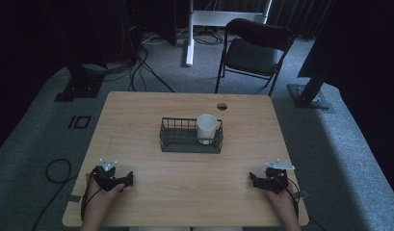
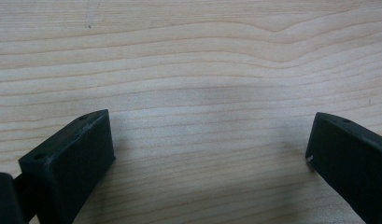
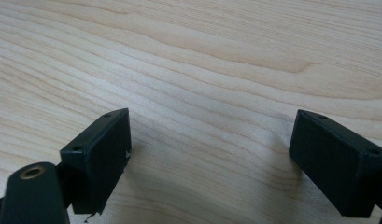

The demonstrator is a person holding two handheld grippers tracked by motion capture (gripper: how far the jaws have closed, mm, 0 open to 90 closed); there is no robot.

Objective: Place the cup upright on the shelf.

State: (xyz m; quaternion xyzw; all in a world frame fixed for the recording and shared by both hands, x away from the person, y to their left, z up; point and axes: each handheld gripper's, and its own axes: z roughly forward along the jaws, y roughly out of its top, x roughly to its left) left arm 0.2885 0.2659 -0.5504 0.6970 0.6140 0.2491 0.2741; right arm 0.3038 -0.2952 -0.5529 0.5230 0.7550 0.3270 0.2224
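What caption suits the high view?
Two open grippers, left and right, rest before a white cup in a wire basket.

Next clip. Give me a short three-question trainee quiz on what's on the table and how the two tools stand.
1. True or false: the white cup stands inside the wire basket.
2. Which end of the basket holds the cup, as the high view shows it? A. left end B. right end C. the middle
3. Fill in: both the left tool and the right tool have their jaws ____ above bare table.

Key: 1 true. 2 B. 3 open.
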